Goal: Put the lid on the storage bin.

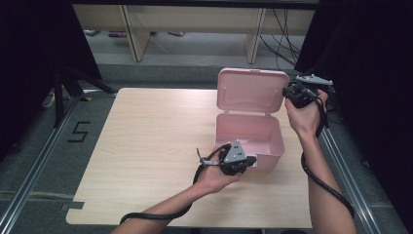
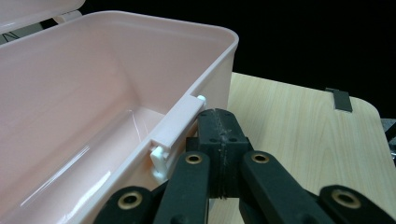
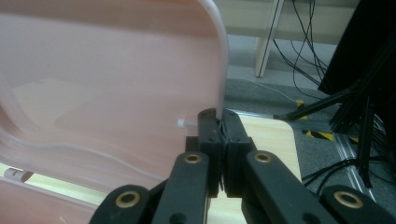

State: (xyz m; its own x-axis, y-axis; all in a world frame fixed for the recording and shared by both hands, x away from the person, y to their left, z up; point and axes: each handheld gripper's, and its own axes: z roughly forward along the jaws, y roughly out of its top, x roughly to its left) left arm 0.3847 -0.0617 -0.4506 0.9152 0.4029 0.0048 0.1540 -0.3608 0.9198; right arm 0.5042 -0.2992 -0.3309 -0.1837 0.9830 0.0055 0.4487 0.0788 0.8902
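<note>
A pink plastic box (image 1: 270,141) stands on the right half of the wooden table (image 1: 146,146), its lid (image 1: 251,90) raised upright at the back. My left gripper (image 1: 252,161) lies at the box's front wall with its jaws pressed together. In the left gripper view the left gripper (image 2: 217,116) has its tips just outside that wall (image 2: 93,93), right beside the white latch (image 2: 175,126), with nothing between the jaws. My right gripper (image 1: 286,91) is at the lid's right edge. In the right gripper view the right gripper (image 3: 219,116) is shut on the thin rim of the lid (image 3: 116,79).
The box's inside looks bare. Metal rails run along the floor on both sides of the table, with a taped figure 5 (image 1: 78,131) at the left. Pale furniture legs (image 1: 134,34) and cables (image 1: 285,39) lie beyond the table's far edge.
</note>
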